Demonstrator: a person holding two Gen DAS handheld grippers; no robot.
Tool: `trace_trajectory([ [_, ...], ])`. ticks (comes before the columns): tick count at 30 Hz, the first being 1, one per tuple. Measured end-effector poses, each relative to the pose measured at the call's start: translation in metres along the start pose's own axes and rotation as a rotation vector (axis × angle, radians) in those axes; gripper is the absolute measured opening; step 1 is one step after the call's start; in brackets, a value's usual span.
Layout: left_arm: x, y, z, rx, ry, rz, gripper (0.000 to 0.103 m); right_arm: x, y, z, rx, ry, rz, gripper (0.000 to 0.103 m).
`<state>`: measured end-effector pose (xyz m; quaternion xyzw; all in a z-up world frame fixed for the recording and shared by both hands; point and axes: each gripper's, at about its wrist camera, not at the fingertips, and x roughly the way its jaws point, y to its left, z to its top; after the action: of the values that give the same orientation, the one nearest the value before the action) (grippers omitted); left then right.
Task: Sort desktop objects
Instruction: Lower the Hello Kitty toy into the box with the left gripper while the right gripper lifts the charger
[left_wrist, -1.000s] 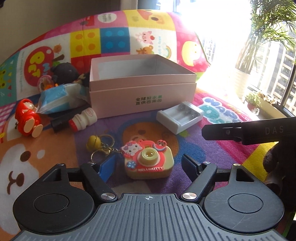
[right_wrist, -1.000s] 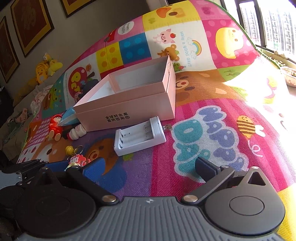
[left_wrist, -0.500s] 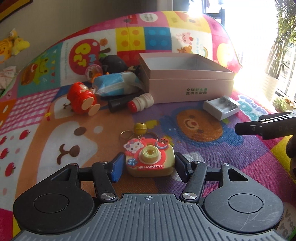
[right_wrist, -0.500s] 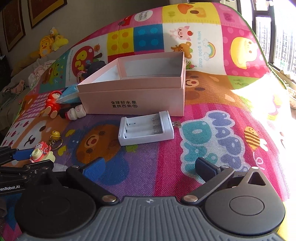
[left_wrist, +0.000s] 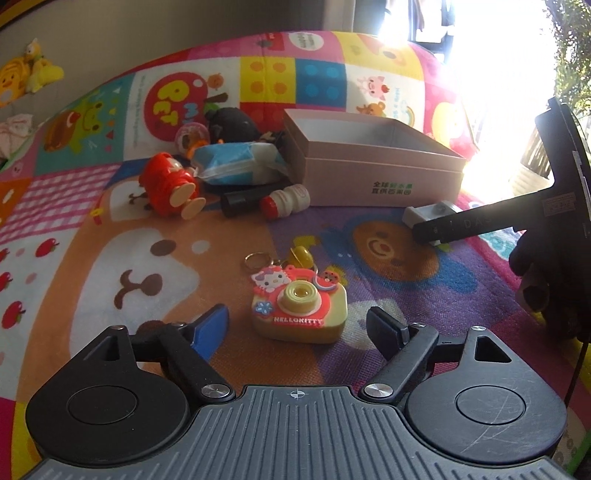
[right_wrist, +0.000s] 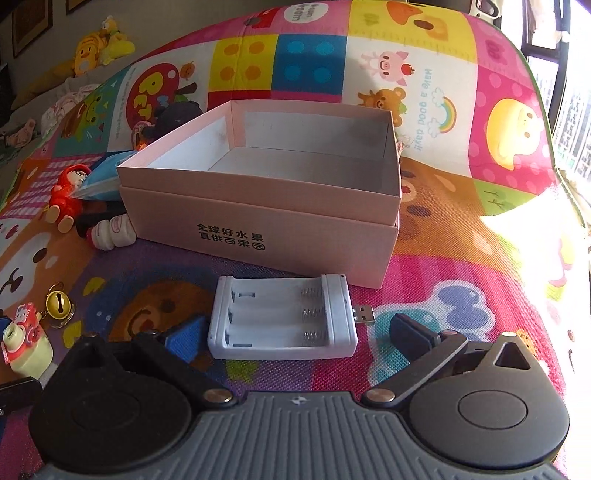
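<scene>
A Hello Kitty toy camera keychain lies on the colourful mat between the open fingers of my left gripper; neither finger touches it. It also shows in the right wrist view. A white battery charger with a USB plug lies between the open fingers of my right gripper, in front of the open pink box. The box looks empty. In the left wrist view the box is at the back right, and the right gripper's finger hides most of the charger.
Left of the box lie a red toy figure, a blue tissue pack, a small white bottle with a red cap, a black tube and a dark plush. A gold bell lies by the camera.
My left gripper has opened wider around the toy camera. My right gripper has moved forward, so the charger now sits between its fingers.
</scene>
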<state>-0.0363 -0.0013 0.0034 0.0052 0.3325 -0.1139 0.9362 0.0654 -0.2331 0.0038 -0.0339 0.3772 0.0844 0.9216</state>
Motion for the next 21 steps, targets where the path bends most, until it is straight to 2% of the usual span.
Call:
trace_trajectory([
  [5, 0.001, 0.0, 0.0, -0.002, 0.0, -0.006, 0.089, 0.001, 0.005, 0.001, -0.028, -0.006, 0.019, 0.103],
  [8, 0.002, 0.0, 0.001, 0.002, 0.004, -0.005, 0.09, -0.005, 0.008, 0.0, -0.041, -0.01, 0.036, 0.091],
  [11, 0.006, -0.001, 0.005, 0.011, 0.015, 0.008, 0.09, -0.012, 0.012, -0.004, -0.053, 0.002, 0.051, 0.091],
  [16, 0.017, -0.006, 0.013, 0.048, 0.019, 0.039, 0.085, -0.033, 0.02, -0.018, -0.094, 0.009, 0.061, 0.091],
  [20, 0.014, -0.015, 0.013, 0.111, 0.016, 0.032, 0.062, -0.056, 0.018, -0.027, -0.121, 0.016, 0.075, 0.091],
  [21, 0.012, -0.018, 0.013, 0.129, 0.016, 0.032, 0.062, -0.065, 0.017, -0.028, -0.129, 0.009, 0.076, 0.091],
])
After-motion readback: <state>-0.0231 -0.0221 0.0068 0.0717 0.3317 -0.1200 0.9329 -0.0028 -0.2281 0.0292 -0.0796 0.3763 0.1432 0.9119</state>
